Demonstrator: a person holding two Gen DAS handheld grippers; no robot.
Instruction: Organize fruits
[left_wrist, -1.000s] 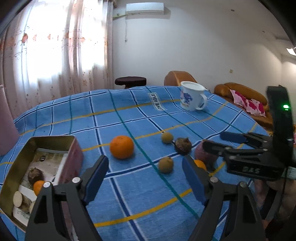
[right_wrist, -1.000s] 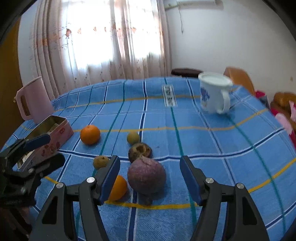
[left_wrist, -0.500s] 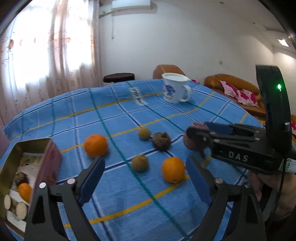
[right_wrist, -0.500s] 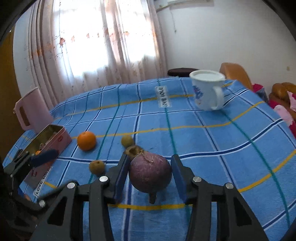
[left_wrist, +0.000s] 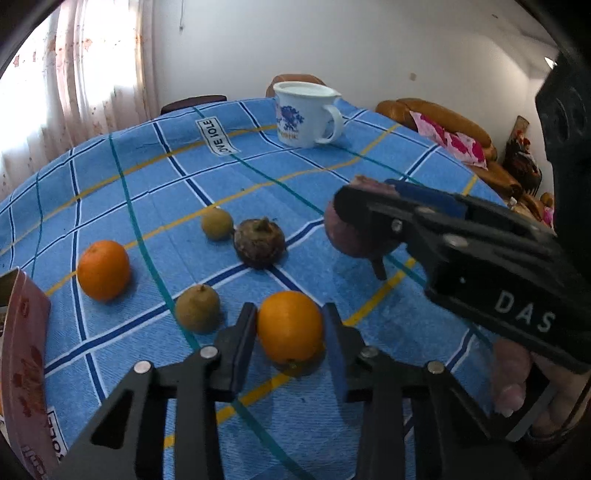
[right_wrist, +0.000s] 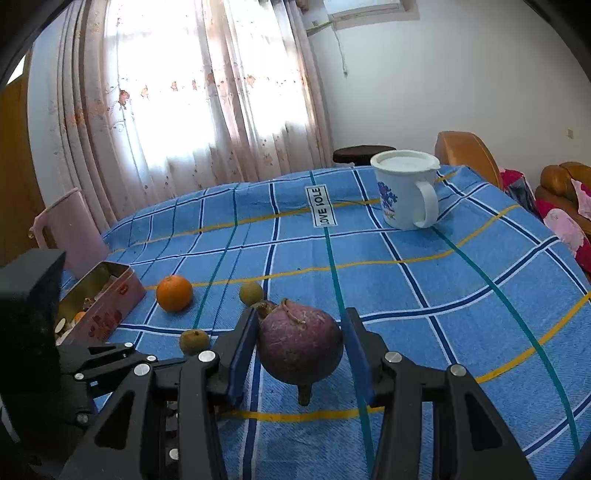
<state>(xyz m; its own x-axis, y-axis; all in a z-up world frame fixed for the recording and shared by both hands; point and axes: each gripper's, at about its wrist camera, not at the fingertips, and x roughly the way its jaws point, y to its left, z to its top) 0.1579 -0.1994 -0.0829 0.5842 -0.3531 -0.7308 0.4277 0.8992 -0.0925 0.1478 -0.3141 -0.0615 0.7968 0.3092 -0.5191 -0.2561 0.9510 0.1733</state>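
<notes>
Left gripper (left_wrist: 290, 326) has just closed on near orange (left_wrist: 290, 325), right gripper (right_wrist: 300, 345) holds purple fruit (right_wrist: 300, 343), probably lifted, tin next.

Tin (left_wrist: 26, 354) cut by left edge; tin contents (right_wrist: 79, 316) too small to identify.

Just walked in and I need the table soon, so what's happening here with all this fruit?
A person is sorting fruit with two handheld grippers. The right gripper is clamped on a round purple fruit, held above the blue cloth. The left gripper brackets an orange; whether it grips is unclear. Another orange, a dark fruit and two small brownish ones lie loose beside the pink tin.
</notes>
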